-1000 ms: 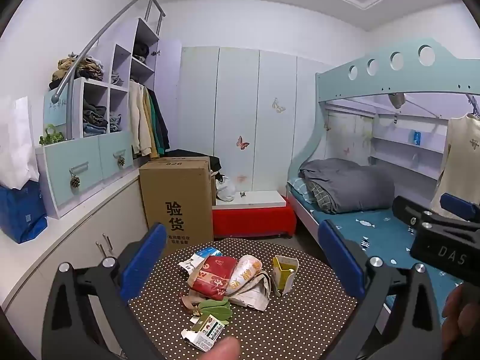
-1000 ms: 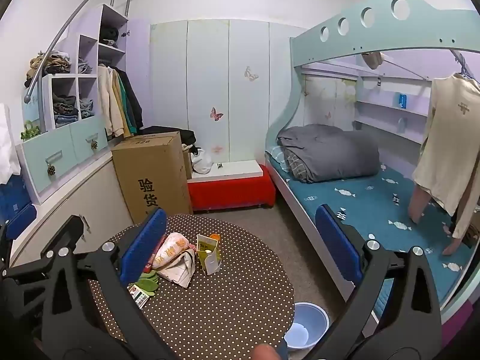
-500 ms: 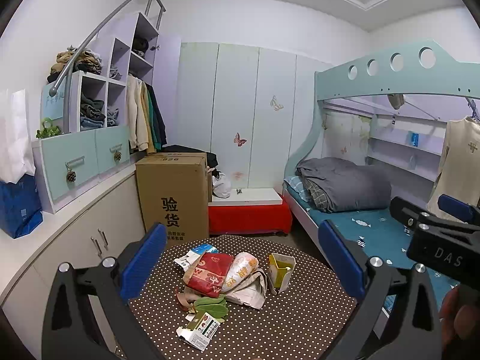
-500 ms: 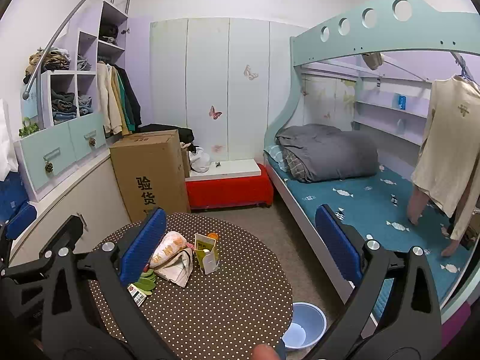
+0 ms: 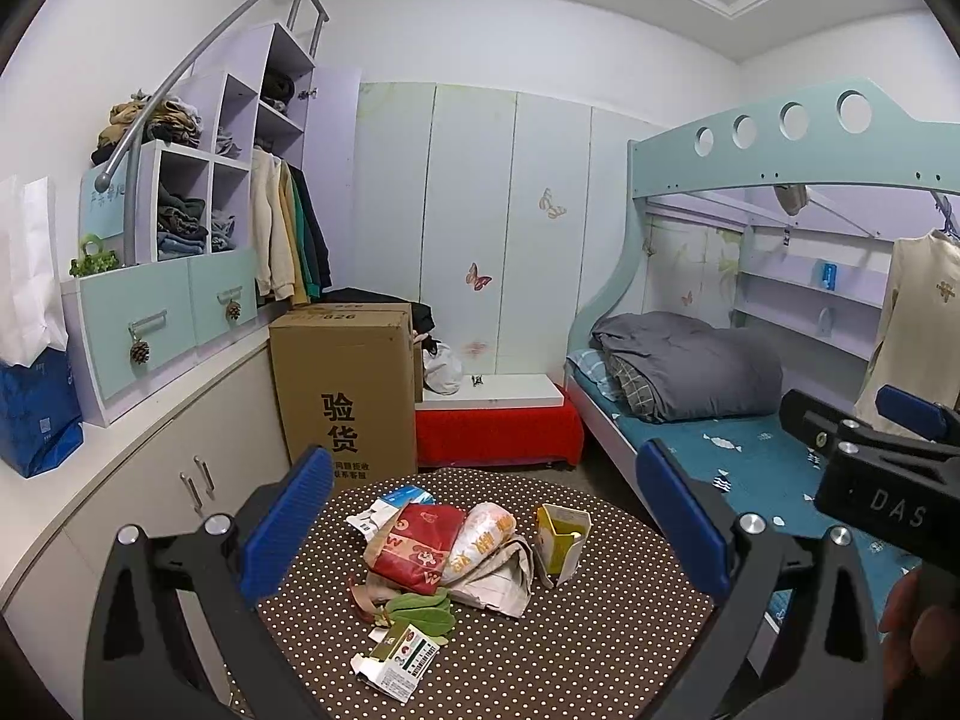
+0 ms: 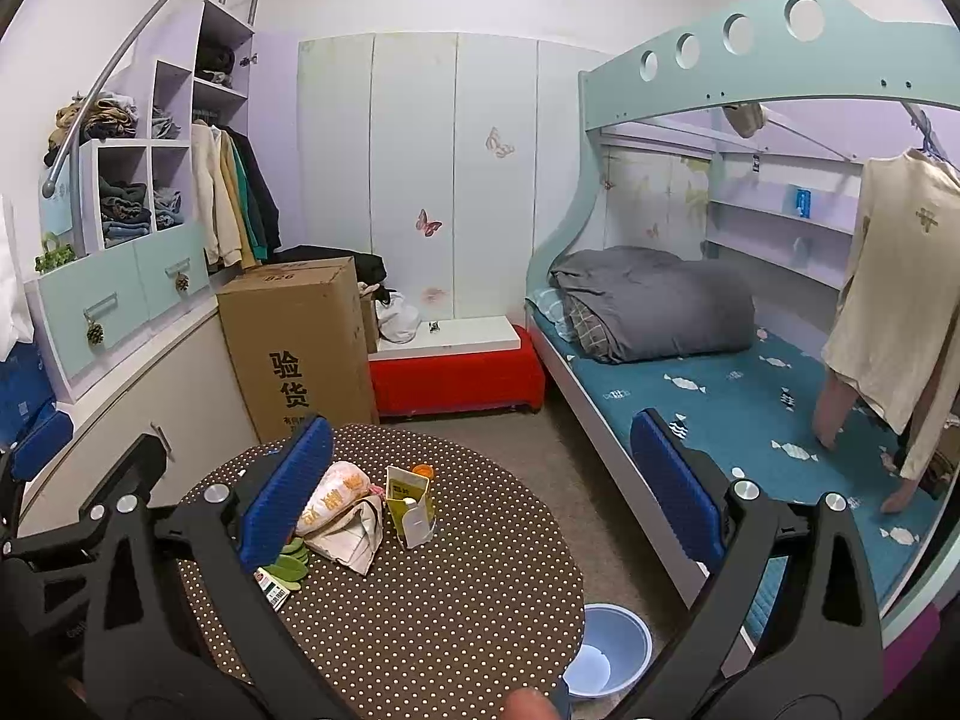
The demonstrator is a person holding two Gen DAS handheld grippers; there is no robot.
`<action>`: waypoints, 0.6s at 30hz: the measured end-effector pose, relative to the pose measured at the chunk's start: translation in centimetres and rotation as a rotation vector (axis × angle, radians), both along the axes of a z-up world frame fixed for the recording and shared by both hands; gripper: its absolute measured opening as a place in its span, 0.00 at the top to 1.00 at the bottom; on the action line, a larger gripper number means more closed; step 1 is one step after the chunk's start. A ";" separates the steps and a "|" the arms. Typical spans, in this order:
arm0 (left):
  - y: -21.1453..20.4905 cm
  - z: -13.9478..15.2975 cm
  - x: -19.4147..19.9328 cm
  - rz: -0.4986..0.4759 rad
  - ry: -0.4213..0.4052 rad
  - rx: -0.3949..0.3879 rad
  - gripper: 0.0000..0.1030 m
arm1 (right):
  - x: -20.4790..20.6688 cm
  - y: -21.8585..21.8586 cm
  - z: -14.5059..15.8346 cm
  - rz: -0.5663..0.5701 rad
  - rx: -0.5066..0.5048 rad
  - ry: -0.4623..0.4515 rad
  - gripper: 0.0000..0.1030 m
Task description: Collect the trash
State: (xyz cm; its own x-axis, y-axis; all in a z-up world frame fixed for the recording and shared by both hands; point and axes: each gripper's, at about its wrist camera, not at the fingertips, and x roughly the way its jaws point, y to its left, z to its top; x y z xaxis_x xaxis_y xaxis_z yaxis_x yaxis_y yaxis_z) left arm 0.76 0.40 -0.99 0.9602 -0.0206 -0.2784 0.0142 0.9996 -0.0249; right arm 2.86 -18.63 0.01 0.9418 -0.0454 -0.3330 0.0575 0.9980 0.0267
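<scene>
A pile of trash lies on a round brown dotted table (image 5: 540,660): a red snack bag (image 5: 420,546), a white-orange wrapper (image 5: 480,543), crumpled paper (image 5: 498,579), an open yellow carton (image 5: 561,543), green leaves (image 5: 417,609), a small flattened box (image 5: 399,660) and a blue-white carton (image 5: 393,501). My left gripper (image 5: 483,534) is open and empty above the pile. My right gripper (image 6: 480,498) is open and empty, held above the table (image 6: 420,618); the wrapper (image 6: 330,495) and yellow carton (image 6: 411,504) show left of its middle.
A blue bin (image 6: 606,648) stands on the floor at the table's right. A tall cardboard box (image 5: 348,390), a red bench (image 5: 498,429) and cabinets (image 5: 150,480) lie behind. A bunk bed (image 6: 690,360) runs along the right.
Both grippers have risen and pulled back slightly, so the table and trash sit lower and farther in view. Both stay open and empty.
</scene>
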 end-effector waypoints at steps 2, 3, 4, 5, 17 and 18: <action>0.0 0.1 0.0 0.000 0.001 -0.001 0.04 | 0.0 0.0 0.0 0.000 -0.001 0.000 0.06; 0.0 0.1 0.0 -0.001 0.001 -0.002 0.04 | 0.0 -0.1 -0.1 0.001 0.000 0.002 0.06; 0.0 0.0 0.0 -0.001 0.001 -0.003 0.04 | 0.0 -0.1 0.0 0.001 0.001 0.002 0.06; -0.1 0.0 0.0 0.000 0.001 -0.002 0.04 | 0.0 0.0 0.0 -0.001 0.000 0.001 0.06; -0.1 0.0 0.3 0.001 0.005 0.002 0.04 | 0.3 -0.7 -0.3 0.008 -0.002 0.013 0.06; -0.1 -0.1 0.3 0.001 0.006 0.003 0.04 | 0.4 -0.7 -0.3 0.009 -0.002 0.014 0.06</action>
